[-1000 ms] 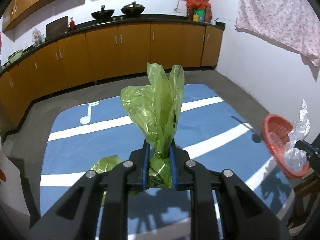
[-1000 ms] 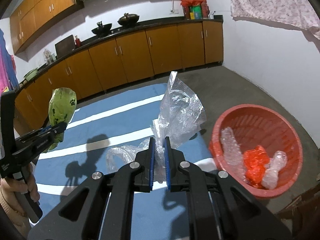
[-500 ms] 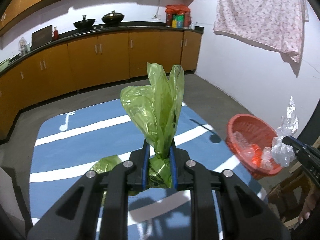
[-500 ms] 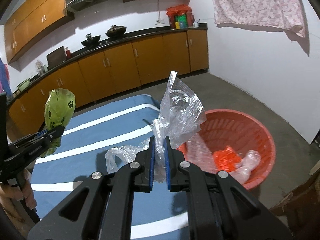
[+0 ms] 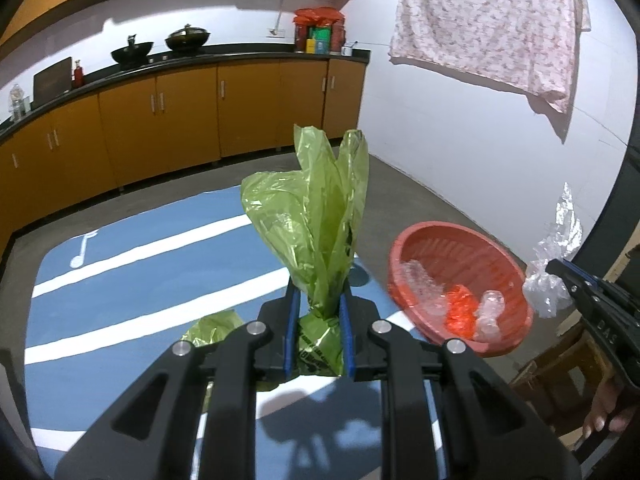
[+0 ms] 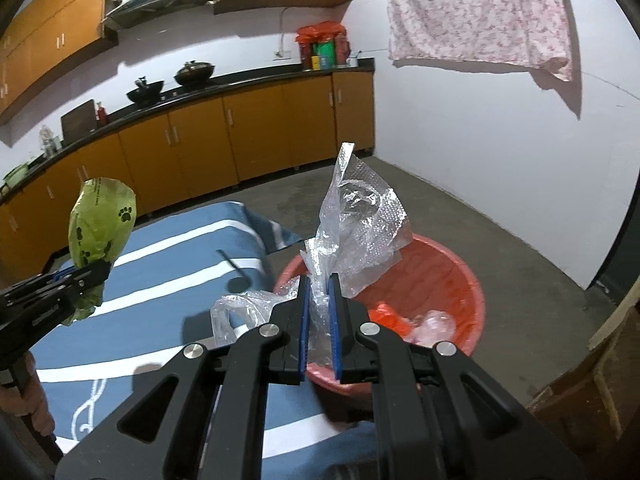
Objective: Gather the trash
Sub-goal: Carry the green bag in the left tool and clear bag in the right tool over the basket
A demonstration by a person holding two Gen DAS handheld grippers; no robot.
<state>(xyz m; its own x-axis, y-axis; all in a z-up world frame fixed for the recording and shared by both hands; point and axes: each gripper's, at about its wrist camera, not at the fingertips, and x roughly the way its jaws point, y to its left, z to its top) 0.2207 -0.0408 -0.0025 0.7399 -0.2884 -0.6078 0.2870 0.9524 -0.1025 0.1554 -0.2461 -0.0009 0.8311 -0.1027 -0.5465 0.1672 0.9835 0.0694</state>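
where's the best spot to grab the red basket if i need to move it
Probably the red basket by its bare rim nearest the mat, coming from above: the rim is thin, exposed and faces up, and the trash lies lower inside, clear of that edge.

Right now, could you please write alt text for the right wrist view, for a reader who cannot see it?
The right gripper is shut on a crumpled clear plastic bag, held above a red basket that already contains clear and orange scraps. At the left edge, the left gripper holds a green bag with paw prints over a blue striped rug, with orange kitchen cabinets behind.
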